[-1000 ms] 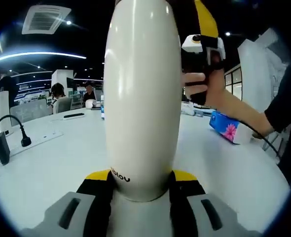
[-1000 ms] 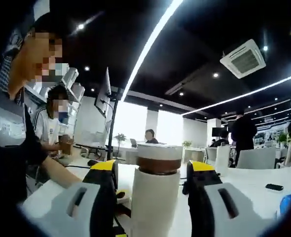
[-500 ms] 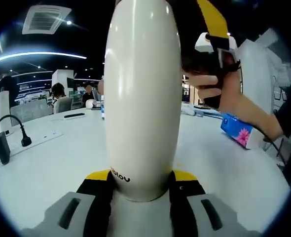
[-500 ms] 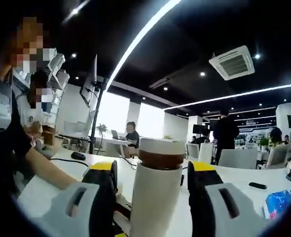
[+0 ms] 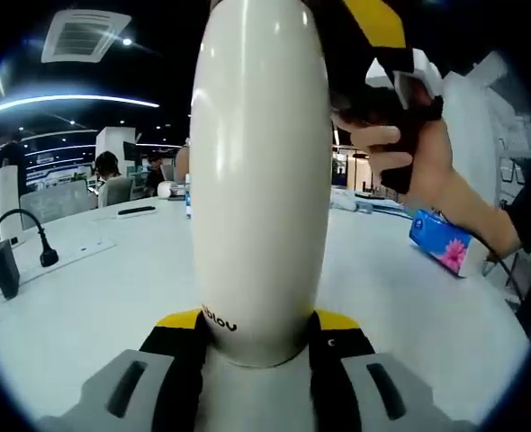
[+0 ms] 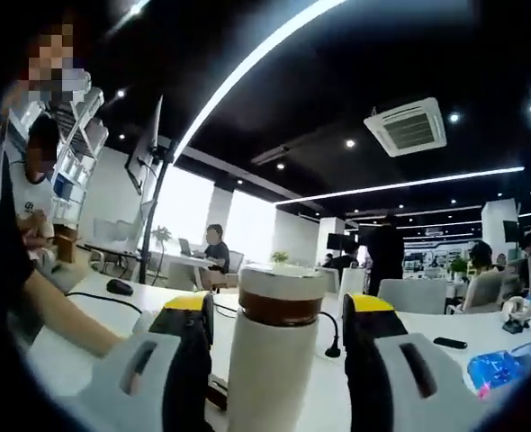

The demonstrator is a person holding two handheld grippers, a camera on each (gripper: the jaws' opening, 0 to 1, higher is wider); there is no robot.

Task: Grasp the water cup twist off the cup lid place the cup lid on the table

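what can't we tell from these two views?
- Cup top: left gripper view, cut off by the upper edge.
- Whether the right hand-held gripper touches the lid: right gripper view, contact sides hidden behind the cup.
- Cup base: right gripper view, cut off by the bottom edge.
- Print on the blue pack: too small.

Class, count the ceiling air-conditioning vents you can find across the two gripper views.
2, one per view. One ceiling vent sits at the upper left of the left gripper view; another ceiling vent sits at the upper right of the right gripper view. Others may be hidden.
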